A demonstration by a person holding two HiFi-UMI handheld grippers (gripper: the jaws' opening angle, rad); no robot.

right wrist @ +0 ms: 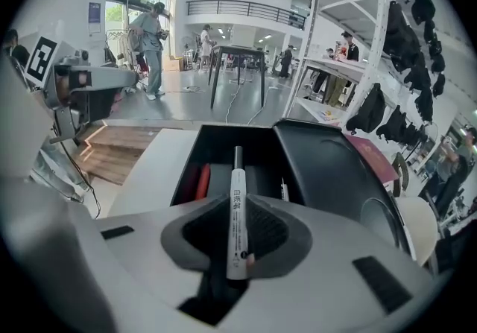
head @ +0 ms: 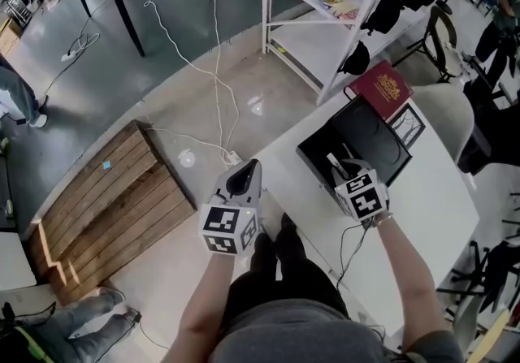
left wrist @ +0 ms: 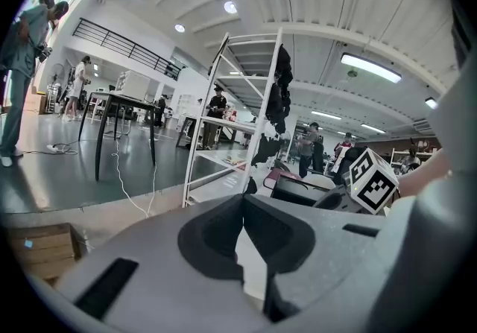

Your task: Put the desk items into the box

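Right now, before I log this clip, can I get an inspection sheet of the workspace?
Surface: white table, holds the black box.
Job's things: white marker above the open black box; red item and pen inside.
Clutter: maroon book at box's far side.
Grippers: right gripper shut on white marker; left gripper shut, empty.
Cables: white cable on floor; black cable from right gripper.
Surroundings: white rack, wooden pallet, people.

White table (head: 426, 203) bears black box (head: 309, 156), red book (head: 382, 90).
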